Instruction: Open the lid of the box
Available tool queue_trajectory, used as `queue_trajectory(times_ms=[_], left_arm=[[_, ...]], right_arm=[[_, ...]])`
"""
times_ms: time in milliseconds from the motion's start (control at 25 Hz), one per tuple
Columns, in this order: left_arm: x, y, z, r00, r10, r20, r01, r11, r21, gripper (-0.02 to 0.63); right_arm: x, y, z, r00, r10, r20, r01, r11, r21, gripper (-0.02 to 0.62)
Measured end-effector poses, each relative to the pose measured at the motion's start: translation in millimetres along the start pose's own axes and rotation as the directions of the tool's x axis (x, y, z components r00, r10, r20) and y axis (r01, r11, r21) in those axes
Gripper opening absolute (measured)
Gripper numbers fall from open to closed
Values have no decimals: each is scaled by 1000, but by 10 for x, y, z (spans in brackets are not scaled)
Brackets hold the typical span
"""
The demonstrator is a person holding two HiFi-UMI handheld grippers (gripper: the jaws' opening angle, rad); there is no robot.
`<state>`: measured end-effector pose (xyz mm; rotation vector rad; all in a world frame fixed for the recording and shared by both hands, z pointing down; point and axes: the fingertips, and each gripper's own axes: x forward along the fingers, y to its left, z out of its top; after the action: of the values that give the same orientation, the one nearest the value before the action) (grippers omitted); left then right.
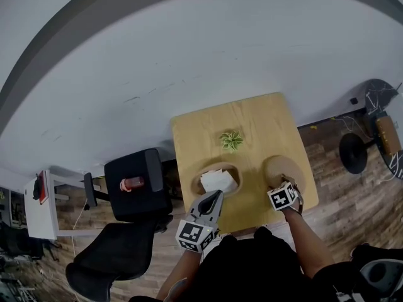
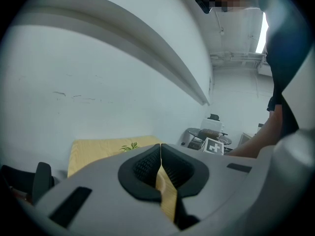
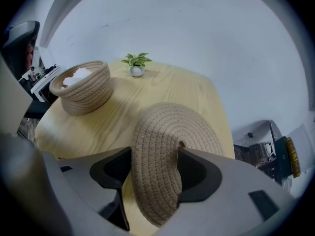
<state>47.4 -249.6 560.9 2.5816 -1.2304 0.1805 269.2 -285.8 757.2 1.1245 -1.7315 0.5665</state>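
Observation:
A round woven basket [image 1: 194,182] [image 3: 86,90] stands open on the wooden table [image 1: 252,118] [image 3: 167,87], with white paper [image 1: 218,181] [image 3: 76,74] inside. Its woven lid [image 1: 281,167] [image 3: 172,132] is off the basket, to the right, tilted up on the table. My right gripper [image 1: 281,183] [image 3: 150,166] is shut on the lid's near edge, both pads pressing the bent weave. My left gripper [image 1: 214,197] [image 2: 160,154] hovers by the basket's front rim, shut with nothing held. From the left gripper view, the right gripper's marker cube [image 2: 212,146] shows.
A small potted plant [image 1: 231,139] [image 3: 136,63] [image 2: 129,146] sits at the table's middle back. Black chairs [image 1: 135,184] and a white shelf unit [image 1: 41,206] stand left of the table, a black stool [image 1: 356,153] to the right. A white wall is behind.

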Motion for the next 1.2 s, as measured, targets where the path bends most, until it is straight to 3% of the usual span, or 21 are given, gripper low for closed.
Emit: queue_trajectory(times_ms=[200,360,520,840,960,1040,1200], left_arm=[[0,-14,35,1000,5,9,-5,1000,-2,20],[-13,17,164,999,26,43,-27,1000,12,20],[-71,75,310,994,63,85,-64,998,14,20],[-147,145,531,984,127,125,-131,991,28,20],[-180,153,624,981,133,143,-139,990,34,20],[-216,165,660,977,145,155,-151,988,27,20],[-266,190,703,971,163,174,-169,985,24,20]], right_arm=[[-361,101,309,992,4,127,4,998,-56,307],[-872,89,809,955,-22,294,45,996,-73,260],[-1469,97,1325,879,-35,475,75,995,-65,208],[-2386,333,1923,678,0,735,62,996,-58,20],[-2576,432,2034,613,39,789,82,990,-113,18],[-2631,489,2058,596,60,801,101,984,-149,18],[-2644,536,2060,590,79,804,92,982,-164,18]])
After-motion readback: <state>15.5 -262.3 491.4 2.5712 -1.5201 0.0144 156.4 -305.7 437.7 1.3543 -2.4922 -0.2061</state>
